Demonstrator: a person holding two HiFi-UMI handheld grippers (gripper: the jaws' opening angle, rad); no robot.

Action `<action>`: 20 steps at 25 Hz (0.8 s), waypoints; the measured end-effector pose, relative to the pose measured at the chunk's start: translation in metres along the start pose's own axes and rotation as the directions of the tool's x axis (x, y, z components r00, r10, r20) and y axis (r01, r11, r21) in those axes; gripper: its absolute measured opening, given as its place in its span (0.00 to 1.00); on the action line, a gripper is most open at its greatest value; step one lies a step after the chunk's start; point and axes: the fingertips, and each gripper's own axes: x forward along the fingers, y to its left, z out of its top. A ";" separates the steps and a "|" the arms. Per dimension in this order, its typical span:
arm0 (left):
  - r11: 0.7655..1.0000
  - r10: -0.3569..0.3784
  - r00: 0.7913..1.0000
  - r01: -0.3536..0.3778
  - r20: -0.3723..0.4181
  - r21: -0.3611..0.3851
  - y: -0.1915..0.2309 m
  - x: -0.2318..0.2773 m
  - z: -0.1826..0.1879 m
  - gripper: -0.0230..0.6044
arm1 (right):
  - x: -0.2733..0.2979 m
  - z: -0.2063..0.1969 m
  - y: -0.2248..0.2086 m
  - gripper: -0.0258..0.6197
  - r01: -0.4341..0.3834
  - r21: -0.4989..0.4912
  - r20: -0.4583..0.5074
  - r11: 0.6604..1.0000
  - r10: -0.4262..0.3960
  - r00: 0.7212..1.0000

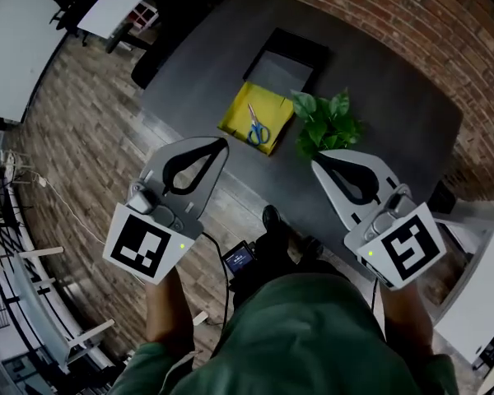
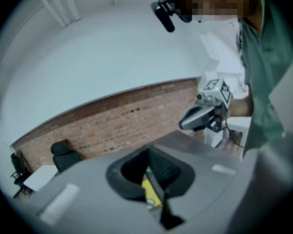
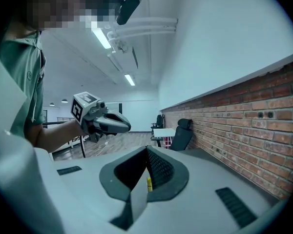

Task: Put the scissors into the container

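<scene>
I hold both grippers up on the near side of the table [image 1: 395, 113], well short of anything on it. My left gripper [image 1: 221, 145] has its jaws pressed together with nothing between them. My right gripper [image 1: 316, 164] is the same, pads meeting and empty. The two are well apart, with open air between them and ahead of their tips.

The scissors [image 1: 258, 127] lie inside the yellow container [image 1: 235, 115], blue handles toward me. The container sits close to the table's near edge, ahead of the gap between my grippers. A black box [image 1: 290, 49] touches the container's far side. A plant [image 1: 325, 122] stands just right of the container, and its leaves reach close to the container's right rim, just beyond my right gripper's tip.

The table top is dark and matte, rounded at its far right end, and bare to the left and right of these three things. A brick wall [image 1: 412, 15] runs along the far side. A wood floor [image 1: 90, 122] lies open to the left, under my left gripper, with a white table [image 1: 115, 2] far off.
</scene>
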 end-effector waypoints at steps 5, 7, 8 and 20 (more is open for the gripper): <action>1.000 0.024 0.999 -0.024 0.036 -0.018 -0.027 -0.024 0.021 0.04 | -0.030 0.021 0.015 0.05 -0.027 -0.037 0.052 0.999 0.028 0.998; 0.999 0.029 0.998 -0.028 0.050 -0.021 -0.038 -0.033 0.028 0.04 | -0.043 0.028 0.021 0.05 -0.031 -0.049 0.067 0.998 0.035 0.997; 0.999 0.031 0.998 -0.030 0.055 -0.022 -0.044 -0.038 0.031 0.04 | -0.050 0.032 0.024 0.05 -0.032 -0.056 0.074 0.998 0.036 0.997; 0.996 0.082 0.991 -0.084 0.110 0.019 -0.098 -0.089 0.062 0.04 | -0.102 0.058 0.065 0.05 -0.048 -0.141 0.115 0.989 0.065 0.991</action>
